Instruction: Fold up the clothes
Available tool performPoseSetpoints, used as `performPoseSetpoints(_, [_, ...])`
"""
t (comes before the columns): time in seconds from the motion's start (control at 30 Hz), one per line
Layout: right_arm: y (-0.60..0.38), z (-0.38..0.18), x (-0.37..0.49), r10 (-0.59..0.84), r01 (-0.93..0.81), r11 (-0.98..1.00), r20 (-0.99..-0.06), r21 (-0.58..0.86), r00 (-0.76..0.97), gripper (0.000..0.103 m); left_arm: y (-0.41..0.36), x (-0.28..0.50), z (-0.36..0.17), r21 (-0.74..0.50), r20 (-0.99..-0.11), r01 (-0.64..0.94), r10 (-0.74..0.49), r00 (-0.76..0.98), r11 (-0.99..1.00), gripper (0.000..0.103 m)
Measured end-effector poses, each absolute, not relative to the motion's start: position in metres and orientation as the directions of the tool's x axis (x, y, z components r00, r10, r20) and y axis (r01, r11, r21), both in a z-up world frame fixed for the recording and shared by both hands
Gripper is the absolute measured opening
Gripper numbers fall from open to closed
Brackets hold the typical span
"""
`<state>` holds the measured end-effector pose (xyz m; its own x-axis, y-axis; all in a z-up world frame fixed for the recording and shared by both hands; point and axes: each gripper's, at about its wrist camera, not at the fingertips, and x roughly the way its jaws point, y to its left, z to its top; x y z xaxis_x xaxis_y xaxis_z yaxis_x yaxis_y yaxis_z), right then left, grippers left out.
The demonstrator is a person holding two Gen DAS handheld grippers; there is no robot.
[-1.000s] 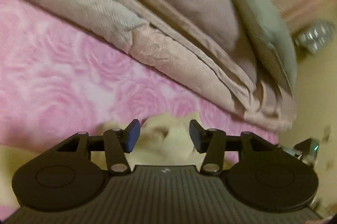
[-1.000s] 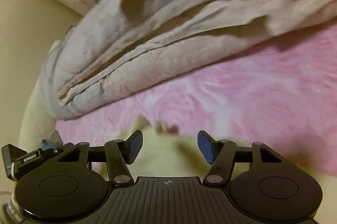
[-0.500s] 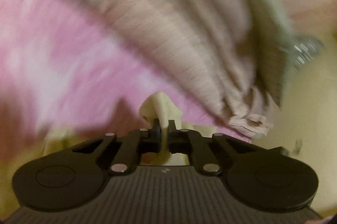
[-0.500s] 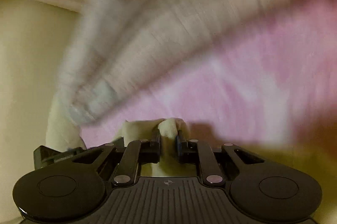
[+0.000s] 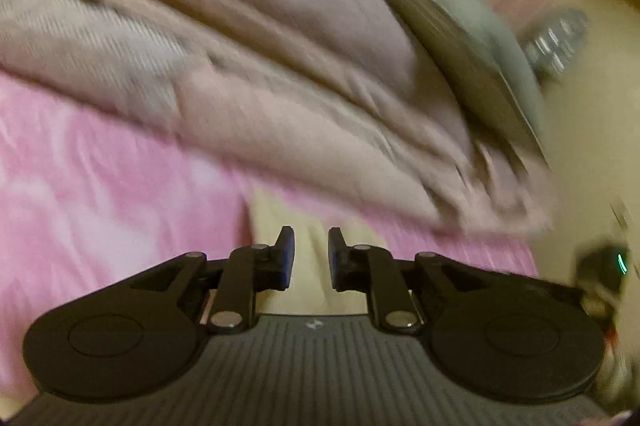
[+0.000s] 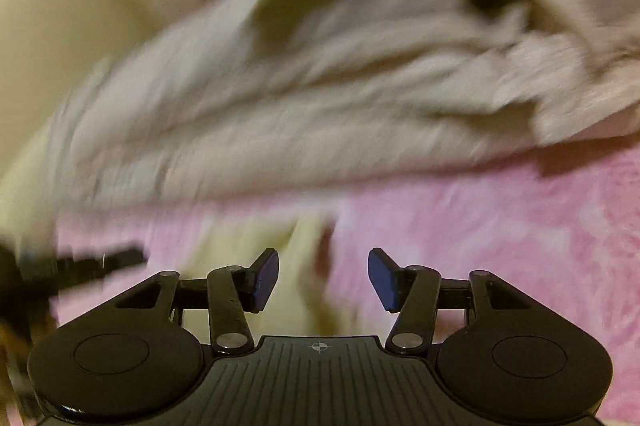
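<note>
While jaws reopen — cream cloth [image 5: 310, 266] lies loose.

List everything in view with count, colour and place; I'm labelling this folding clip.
Pale yellow cloth garment: one, pale yellow, on the pink bedspread, under both grippers.
Pink rose-patterned bedspread: one, pink, across the near half of both views.
Heaped beige-pink quilt: one, beige-pink, behind the garment.
Grey-green cushion: one, grey-green, leaning against the quilt.
Clear plastic bottle: one, clear, beside the cushion.
Left gripper: black, blue pads, jaws just opening, narrowly apart.
Right gripper: black, blue pads, jaws just opening, wider.
</note>
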<state>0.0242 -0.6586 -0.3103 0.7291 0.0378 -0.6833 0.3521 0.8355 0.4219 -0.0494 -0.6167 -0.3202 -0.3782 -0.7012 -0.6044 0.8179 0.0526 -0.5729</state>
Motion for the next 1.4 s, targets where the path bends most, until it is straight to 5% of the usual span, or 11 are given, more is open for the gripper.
performPoseSetpoints(0.13, [-0.636, -0.345, 0.036, -0.059, 0.404, 0.881, -0.792, 0.245, 0.608, 0.055, -0.603, -0.081, -0.351, -0.447, -0.714, 0.893, -0.623, -0.321, 0.052, 0.012])
performPoseSetpoints(0.33, [-0.644, -0.333, 0.013, -0.161, 0.572, 0.761, -0.765, 0.307, 0.624, 0.055, -0.557, -0.063, -0.321, -0.555, -0.604, 0.821, -0.742, -0.289, 0.132, 0.019])
performPoseSetpoints(0.43, [-0.618, -0.315, 0.008, -0.125, 0.513, 0.810, -0.771, 0.285, 0.625, 0.055, -0.510, -0.039, -0.307, -0.521, -0.655, 0.821, -0.727, -0.209, 0.233, 0.028])
performPoseSetpoints(0.63, [-0.551, -0.324, 0.014, 0.001, 0.426, 0.852, -0.815, 0.303, 0.580, 0.055, -0.382, 0.043, -0.303, -0.361, -0.791, 0.705, -0.601, 0.116, 0.611, 0.032])
performPoseSetpoints(0.83, [-0.509, -0.338, 0.024, 0.010, 0.450, 0.843, -0.844, 0.295, 0.536, 0.055, -0.273, 0.136, -0.285, -0.215, -0.825, 0.509, -0.434, 0.362, 0.833, 0.038])
performPoseSetpoints(1.2, [-0.480, -0.349, 0.070, -0.053, 0.475, 0.860, -0.893, 0.187, 0.448, 0.055, -0.323, 0.234, -0.310, -0.209, -0.852, 0.500, -0.408, 0.330, 0.840, 0.045])
performPoseSetpoints(1.27, [-0.475, -0.352, 0.073, -0.071, 0.472, 0.866, -0.896, 0.162, 0.437, 0.058, -0.330, 0.240, -0.323, -0.237, -0.863, 0.516, -0.422, 0.276, 0.823, 0.039])
performPoseSetpoints(1.33, [-0.470, -0.355, 0.076, -0.085, 0.468, 0.873, -0.899, 0.141, 0.430, 0.067, -0.334, 0.238, -0.333, -0.254, -0.872, 0.549, -0.434, 0.226, 0.796, 0.007])
performPoseSetpoints(1.4, [-0.464, -0.357, 0.079, -0.106, 0.463, 0.879, -0.902, 0.112, 0.419, 0.068, -0.339, 0.228, -0.332, -0.222, -0.861, 0.625, -0.451, 0.235, 0.749, 0.003])
